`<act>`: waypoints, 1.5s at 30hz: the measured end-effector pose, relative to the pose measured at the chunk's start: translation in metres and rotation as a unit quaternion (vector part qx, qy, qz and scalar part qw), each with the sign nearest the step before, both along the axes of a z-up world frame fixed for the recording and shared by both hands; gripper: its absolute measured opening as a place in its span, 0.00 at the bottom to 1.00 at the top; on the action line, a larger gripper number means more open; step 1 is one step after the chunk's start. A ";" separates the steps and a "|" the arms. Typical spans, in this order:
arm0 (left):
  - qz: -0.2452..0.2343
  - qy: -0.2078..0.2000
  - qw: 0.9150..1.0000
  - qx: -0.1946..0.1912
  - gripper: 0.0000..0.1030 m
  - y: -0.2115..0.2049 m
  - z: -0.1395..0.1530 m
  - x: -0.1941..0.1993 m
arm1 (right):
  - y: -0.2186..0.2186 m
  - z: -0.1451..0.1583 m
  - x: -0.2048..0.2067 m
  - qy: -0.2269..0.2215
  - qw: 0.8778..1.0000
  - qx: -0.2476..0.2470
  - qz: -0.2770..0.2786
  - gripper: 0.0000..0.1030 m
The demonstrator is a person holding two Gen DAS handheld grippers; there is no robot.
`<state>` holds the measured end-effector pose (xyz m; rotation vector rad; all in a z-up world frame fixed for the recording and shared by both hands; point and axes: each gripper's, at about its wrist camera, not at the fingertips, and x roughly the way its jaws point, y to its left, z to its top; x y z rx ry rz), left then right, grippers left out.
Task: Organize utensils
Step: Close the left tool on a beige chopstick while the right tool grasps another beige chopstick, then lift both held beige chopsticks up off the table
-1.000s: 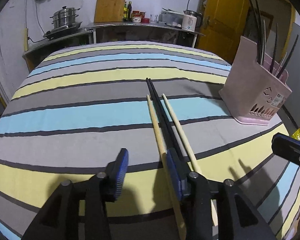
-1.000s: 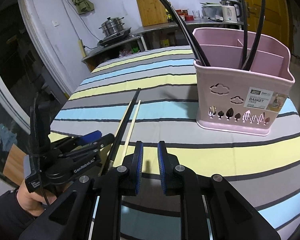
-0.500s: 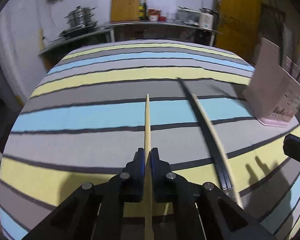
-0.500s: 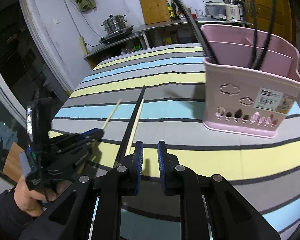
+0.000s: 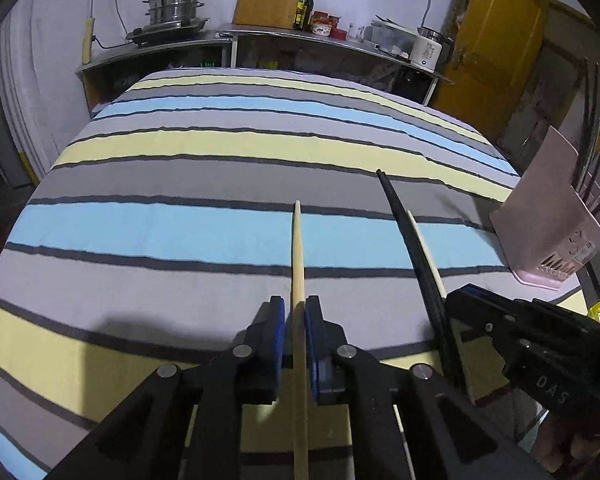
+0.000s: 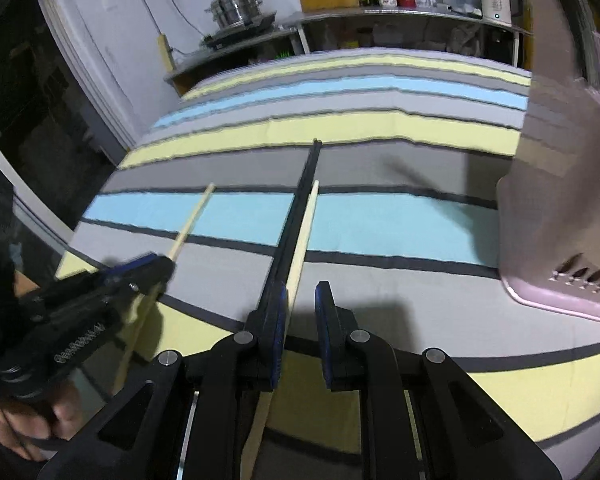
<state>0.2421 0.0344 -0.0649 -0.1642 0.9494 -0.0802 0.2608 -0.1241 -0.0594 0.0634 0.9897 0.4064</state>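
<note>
My left gripper [image 5: 295, 308] has a pale wooden chopstick [image 5: 298, 248] between its blue pads, gripped part-way along its length; the jaws are opening slightly. To its right, a black pair of chopsticks [image 5: 404, 224] and a second wooden chopstick [image 5: 424, 248] lie side by side on the striped cloth. My right gripper [image 6: 302, 292] hovers low over their near ends, jaws narrowly open and empty; the sticks [image 6: 300, 208] pass beside and under its left finger. The pink utensil basket [image 6: 560, 200], with several dark utensils in it, stands at the right.
The striped tablecloth [image 5: 180, 232] covers a rounded table with edges close on the left and front. Behind it a steel counter [image 5: 320, 40] carries a steamer pot, a cutting board, bottles and a kettle. A yellow door [image 5: 496, 40] is at the back right.
My left gripper shut on one wooden chopstick and carried it left, away from the black pair. My right gripper moved down and forward over the remaining sticks; the basket slid to its view's right edge.
</note>
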 end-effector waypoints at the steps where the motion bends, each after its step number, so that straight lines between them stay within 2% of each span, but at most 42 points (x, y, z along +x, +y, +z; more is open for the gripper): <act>1: -0.001 0.000 1.000 0.000 0.10 0.001 0.000 0.001 | 0.001 0.000 0.001 -0.001 1.000 0.000 -0.001 0.15; 8: -0.010 -0.006 1.000 -0.002 0.10 0.004 -0.002 0.008 | 0.014 -0.002 0.007 -0.018 0.999 -0.027 0.006 0.15; 15: -0.018 -0.004 1.000 -0.001 0.11 0.003 -0.002 0.025 | 0.010 0.000 0.024 -0.006 0.999 -0.031 0.001 0.15; 17: -0.029 -0.003 1.000 0.007 0.14 0.000 -0.002 0.030 | 0.012 0.000 0.027 -0.008 0.999 -0.039 0.000 0.15; 24: -0.054 -0.002 0.997 0.051 0.16 -0.012 -0.002 0.046 | 0.021 0.002 0.035 -0.006 0.998 -0.056 0.000 0.14; 28: -0.056 0.001 0.996 0.066 0.16 -0.016 -0.002 0.050 | 0.021 0.002 0.040 -0.005 0.998 -0.060 0.001 0.09; 31: -0.047 0.005 0.997 0.064 0.06 -0.014 -0.001 0.053 | 0.018 0.004 0.042 0.003 0.999 -0.050 0.001 0.08; 38: -0.046 -0.003 0.999 0.029 0.05 -0.004 0.013 0.046 | 0.009 0.020 0.034 -0.007 1.000 -0.020 -0.002 0.07; 45: -0.048 -0.033 0.998 0.003 0.05 0.003 0.048 0.028 | 0.000 0.051 0.019 -0.034 0.999 -0.005 -0.006 0.07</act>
